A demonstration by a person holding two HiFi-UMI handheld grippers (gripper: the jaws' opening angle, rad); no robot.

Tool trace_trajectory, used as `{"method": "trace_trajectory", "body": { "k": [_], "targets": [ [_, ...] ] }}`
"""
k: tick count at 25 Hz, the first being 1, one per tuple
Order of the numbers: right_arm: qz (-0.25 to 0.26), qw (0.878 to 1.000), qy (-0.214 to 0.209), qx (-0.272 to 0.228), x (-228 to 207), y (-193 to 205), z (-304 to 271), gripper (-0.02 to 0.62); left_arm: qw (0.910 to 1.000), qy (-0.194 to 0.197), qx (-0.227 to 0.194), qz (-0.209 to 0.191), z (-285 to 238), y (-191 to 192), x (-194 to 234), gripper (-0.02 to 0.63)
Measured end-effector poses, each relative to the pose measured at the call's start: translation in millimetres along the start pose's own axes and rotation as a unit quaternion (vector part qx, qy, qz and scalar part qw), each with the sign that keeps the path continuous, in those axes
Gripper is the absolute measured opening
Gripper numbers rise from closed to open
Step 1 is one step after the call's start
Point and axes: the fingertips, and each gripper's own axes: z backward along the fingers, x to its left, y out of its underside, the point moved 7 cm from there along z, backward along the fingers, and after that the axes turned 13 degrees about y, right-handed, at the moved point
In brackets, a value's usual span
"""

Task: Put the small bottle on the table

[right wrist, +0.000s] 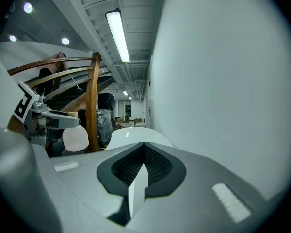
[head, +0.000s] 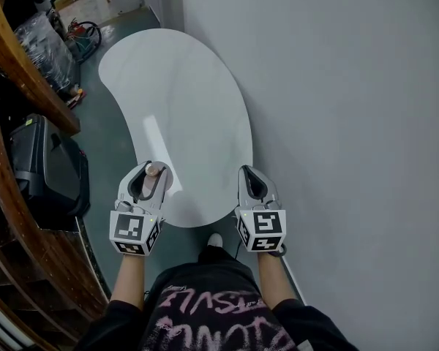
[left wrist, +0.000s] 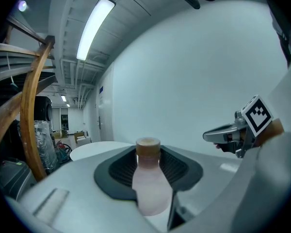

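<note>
the left gripper [head: 151, 168] is clamped on the small bottle [left wrist: 149, 181] just over the near edge of the table [head: 183, 93], the right gripper [head: 250, 172] pinched closed and empty beside it, so i'd worry a release this close to the edge tips it onto the floor [head: 108, 148].

The person is wearing a black top [head: 205, 309] with pink lettering across the chest, black sleeves [head: 117, 324] stopping short of the forearms, and a white shoe [head: 215, 240]. The left tool [head: 152, 168] and right tool [head: 249, 171] are each showing a pale grey, smoothly rounded shell narrowing toward the tip. Each is carrying a white cube printed with black square markers: left cube [head: 135, 232], right cube [head: 261, 230]. Dark ribbed pads [left wrist: 117, 171] are lining the jaws of both tools.
</note>
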Motion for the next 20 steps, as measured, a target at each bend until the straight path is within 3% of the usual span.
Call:
{"method": "trace_trajectory", "body": {
  "k": [10, 20],
  "targets": [
    [0.011, 0.999, -0.034, 0.003, -21.7, -11.7, -50.9, 0.012, 0.9994, -0.033, -0.003, 0.005, -41.1, -11.7, 11.7, 0.152],
    [0.011, 0.998, -0.065, 0.006, -20.9, -16.0, -67.6, 0.012, 0.9986, -0.053, 0.001, 0.006, -46.0, -20.9, 13.7, 0.152]
  ]
}}
